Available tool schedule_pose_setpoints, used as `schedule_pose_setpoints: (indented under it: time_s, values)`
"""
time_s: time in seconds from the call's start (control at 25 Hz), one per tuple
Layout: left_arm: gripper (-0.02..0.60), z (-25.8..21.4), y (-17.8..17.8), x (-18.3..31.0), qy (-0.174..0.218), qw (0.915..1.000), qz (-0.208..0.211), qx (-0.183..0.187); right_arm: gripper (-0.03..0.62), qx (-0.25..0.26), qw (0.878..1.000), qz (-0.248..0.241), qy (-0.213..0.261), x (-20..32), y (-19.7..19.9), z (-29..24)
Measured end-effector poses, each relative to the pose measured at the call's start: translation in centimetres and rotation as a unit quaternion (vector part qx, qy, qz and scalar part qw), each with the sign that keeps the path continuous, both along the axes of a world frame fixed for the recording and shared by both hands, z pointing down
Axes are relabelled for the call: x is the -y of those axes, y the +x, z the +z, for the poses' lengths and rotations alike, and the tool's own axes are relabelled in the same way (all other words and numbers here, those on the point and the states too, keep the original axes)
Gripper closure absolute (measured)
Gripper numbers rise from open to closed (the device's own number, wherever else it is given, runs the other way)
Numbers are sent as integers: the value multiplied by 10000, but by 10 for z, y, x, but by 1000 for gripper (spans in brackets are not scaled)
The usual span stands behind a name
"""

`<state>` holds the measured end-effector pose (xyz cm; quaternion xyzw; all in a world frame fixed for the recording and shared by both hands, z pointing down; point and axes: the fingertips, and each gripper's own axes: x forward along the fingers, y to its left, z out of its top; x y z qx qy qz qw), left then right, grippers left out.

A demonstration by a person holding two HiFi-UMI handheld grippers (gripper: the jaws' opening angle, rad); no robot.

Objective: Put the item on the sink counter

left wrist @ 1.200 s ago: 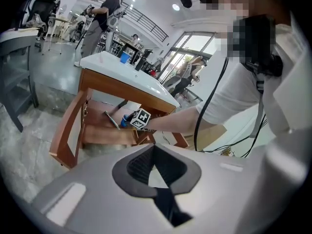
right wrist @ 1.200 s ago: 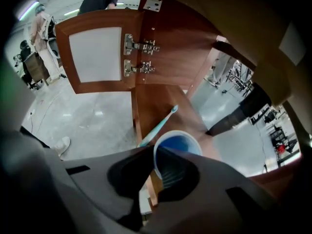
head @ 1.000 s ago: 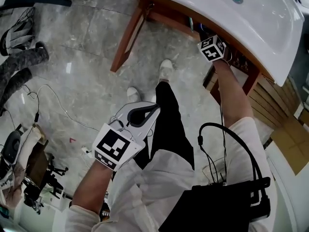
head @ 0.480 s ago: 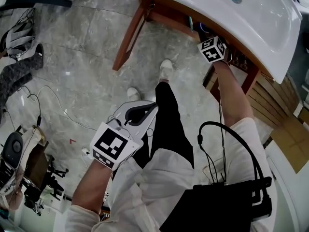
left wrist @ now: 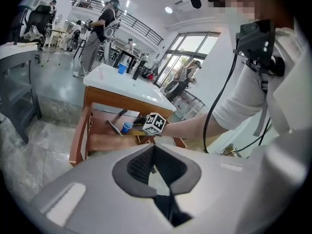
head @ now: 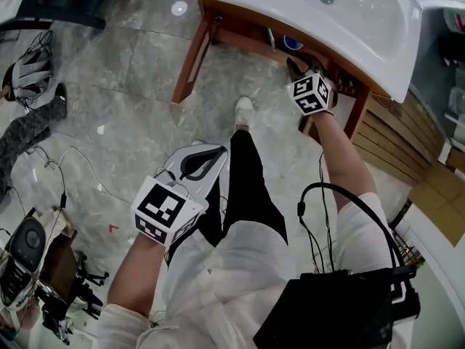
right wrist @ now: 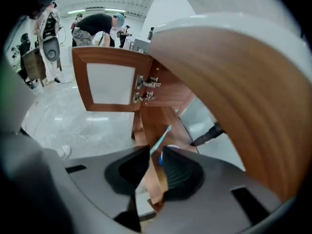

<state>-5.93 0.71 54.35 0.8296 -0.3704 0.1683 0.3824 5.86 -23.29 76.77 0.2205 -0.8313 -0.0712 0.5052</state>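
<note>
A light-blue toothbrush (right wrist: pixel 163 136) stands up in the gap of my right gripper (right wrist: pixel 156 153), whose jaws are apart; the pads do not seem to press on it. A blue cup (head: pixel 293 43) and a toothbrush (head: pixel 271 38) sit on the wooden shelf (head: pixel 247 36) under the white sink counter (head: pixel 367 24). My right gripper (head: pixel 296 66) reaches onto that shelf. My left gripper (head: pixel 220 152) hangs over the floor by my leg, shut and empty. From the left gripper (left wrist: pixel 155 149) view I see the cup (left wrist: pixel 126 126) beside the right gripper's marker cube (left wrist: pixel 155 123).
An open cabinet door (right wrist: pixel 105 82) stands at the left of the shelf, and a black handle (right wrist: pixel 209 133) lies on its right. Wooden legs (head: pixel 190 60) carry the counter. Cables, a dark cloth (head: pixel 29 133) and gear (head: pixel 33 253) lie on the floor at left. People stand far behind.
The right gripper has drawn back a little from under the counter, and the shelf with the cup now shows. The left gripper has barely moved.
</note>
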Motion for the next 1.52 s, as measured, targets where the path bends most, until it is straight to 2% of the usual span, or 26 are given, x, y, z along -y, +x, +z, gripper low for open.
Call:
schedule_pose_setpoints:
  time_s: [0.16, 0.28, 0.4, 0.6, 0.8, 1.08, 1.32, 1.52]
  values:
    - [577, -28, -3, -5, 247, 9996, 110, 11, 542, 449, 9977, 352, -368, -41, -3, -46]
    - [577, -51, 0, -15, 410, 9988, 238, -85, 574, 901, 9895, 711, -884, -84, -8, -83]
    - [577, -76, 5, -30, 522, 9977, 383, -204, 583, 1186, 9806, 854, -1307, -126, -11, -128]
    - [577, -109, 12, -63, 623, 9960, 618, -178, 585, 1580, 9685, 1126, -1560, -193, -2, -207]
    - [577, -128, 12, -92, 579, 9956, 715, -184, 588, 2020, 9542, 1529, -1591, -242, 12, -271]
    - [577, -143, 13, -115, 568, 9950, 810, -101, 588, 2471, 9421, 1721, -1477, -292, 17, -326]
    - [577, -160, 12, -117, 743, 9937, 834, -23, 588, 2691, 9374, 1731, -1374, -318, 14, -345]
    - [577, -159, 11, -126, 710, 9938, 853, 44, 588, 2773, 9363, 1715, -1305, -328, 13, -351]
